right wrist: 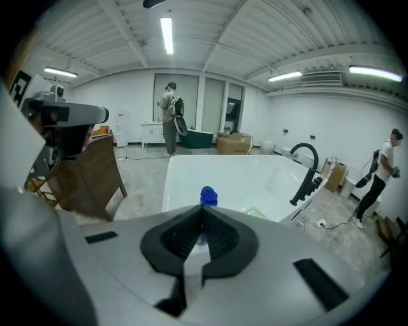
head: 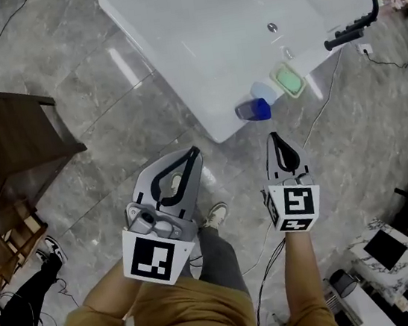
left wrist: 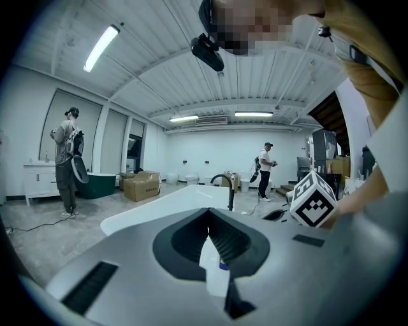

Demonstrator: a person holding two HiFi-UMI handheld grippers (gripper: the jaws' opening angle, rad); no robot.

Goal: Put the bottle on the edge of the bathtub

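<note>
We see the left gripper (left wrist: 208, 225) with jaws together, white bathtub (left wrist: 159, 207) and black faucet (left wrist: 227, 188) ahead, marker cube (left wrist: 312, 198) nearby.

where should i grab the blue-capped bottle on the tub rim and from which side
Grip the bottle around its pale body, just past the blue cap, coming in from the floor side of the bathtub corner. That side looks open, while the green soap dish crowds the bottle's far side.

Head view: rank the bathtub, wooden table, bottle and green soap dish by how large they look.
1. bathtub, by far the largest.
2. wooden table.
3. bottle and soap dish: they look about alike on the tub's edge, so I leave them unranked.
</note>
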